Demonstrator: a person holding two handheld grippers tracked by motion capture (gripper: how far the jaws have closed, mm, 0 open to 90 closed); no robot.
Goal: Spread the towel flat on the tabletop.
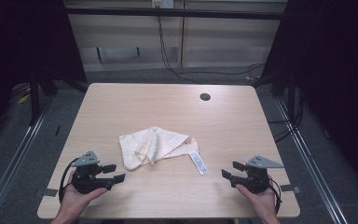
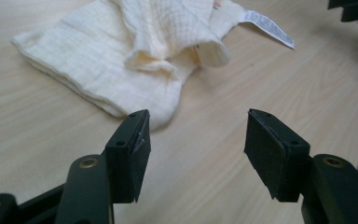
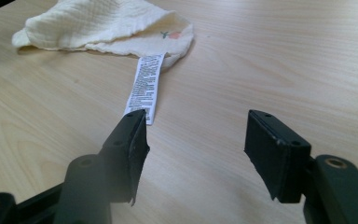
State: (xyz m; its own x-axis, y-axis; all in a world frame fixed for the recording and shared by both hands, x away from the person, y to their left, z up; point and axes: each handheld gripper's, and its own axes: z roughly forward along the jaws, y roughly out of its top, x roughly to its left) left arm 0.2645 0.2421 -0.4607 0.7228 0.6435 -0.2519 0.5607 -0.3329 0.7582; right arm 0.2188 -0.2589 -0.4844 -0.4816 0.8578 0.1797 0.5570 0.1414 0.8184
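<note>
Centrally on the bench [image 1: 121,102] lies a crumpled cream cloth [image 1: 151,145], loosely folded over itself, with a raised fold along its middle. All positions below are given relative to this cloth.

Cloth: waffle-textured, pale yellow-white, flat on the wood at its left part, bunched toward its right. A small printed motif in red and green shows at its right corner in the right gripper view. A white care label [image 1: 199,162] hangs off that right corner and lies flat on the bench, pointing toward the person's side.

Left claw [image 1: 113,172]: just below and left of the cloth, held in the person's left hand [image 1: 77,198]. Jaws stand wide apart, nothing between them. In the left gripper view the cloth's near edge lies just beyond the jaw tips, not touching them.

Right claw [image 1: 231,170]: below and right of the cloth, well apart from it, held in the right hand [image 1: 260,201]. Jaws wide apart, nothing gripped. In the right gripper view the free end of the label sits just beyond one jaw's tip; contact cannot be told.

Round dark hole [image 1: 205,96] in the benchtop: beyond the cloth, toward the far right. Cables [image 1: 168,60] trail on the floor past the far edge.
</note>
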